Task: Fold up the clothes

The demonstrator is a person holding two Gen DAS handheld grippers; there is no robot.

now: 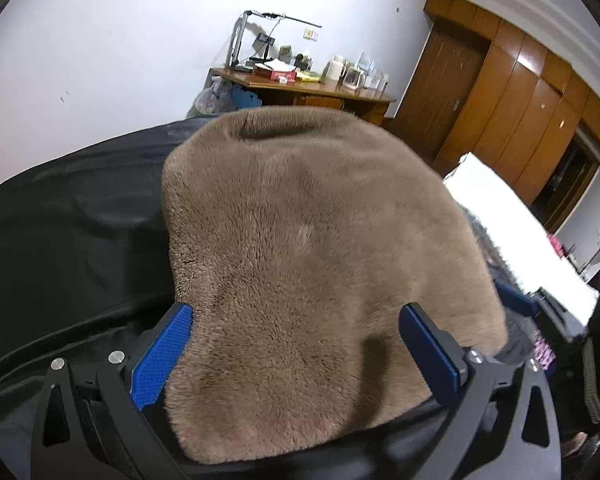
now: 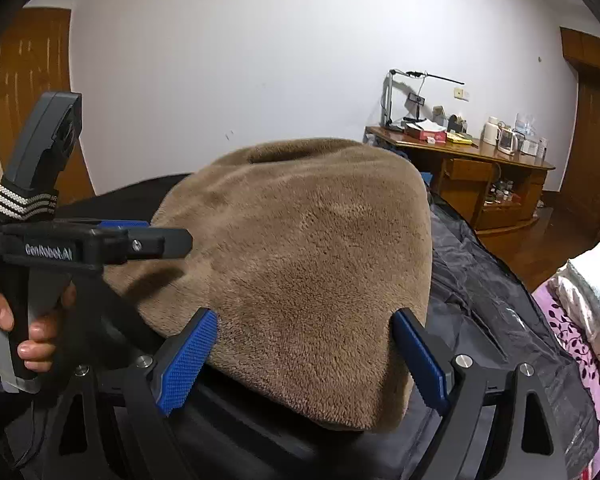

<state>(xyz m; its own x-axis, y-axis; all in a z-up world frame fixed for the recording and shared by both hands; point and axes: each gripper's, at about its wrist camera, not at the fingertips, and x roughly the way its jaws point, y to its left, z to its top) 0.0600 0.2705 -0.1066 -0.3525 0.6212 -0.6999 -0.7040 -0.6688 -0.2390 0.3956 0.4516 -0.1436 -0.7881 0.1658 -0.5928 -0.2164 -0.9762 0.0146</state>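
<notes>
A brown fleece garment (image 1: pixel 308 232) lies folded into a thick rounded pad on a black cover (image 1: pixel 72 216). My left gripper (image 1: pixel 296 312) hangs just over its near edge with the blue pads (image 1: pixel 168 356) wide apart and open, pressing on nothing. In the right wrist view the same garment (image 2: pixel 312 264) fills the centre. My right gripper (image 2: pixel 305 314) is open over its near edge, the fleece showing between the spread pads (image 2: pixel 188 356). The left gripper (image 2: pixel 168 234) comes in from the left, held by a hand (image 2: pixel 32 332), its fingers pointing at the garment's left side.
A cluttered wooden desk (image 2: pixel 480 152) with a lamp stands by the white far wall. Wooden wardrobes (image 1: pixel 520 100) line the right side. White bedding (image 1: pixel 500 208) and pink floral cloth (image 2: pixel 572 328) lie to the right of the black cover (image 2: pixel 480 280).
</notes>
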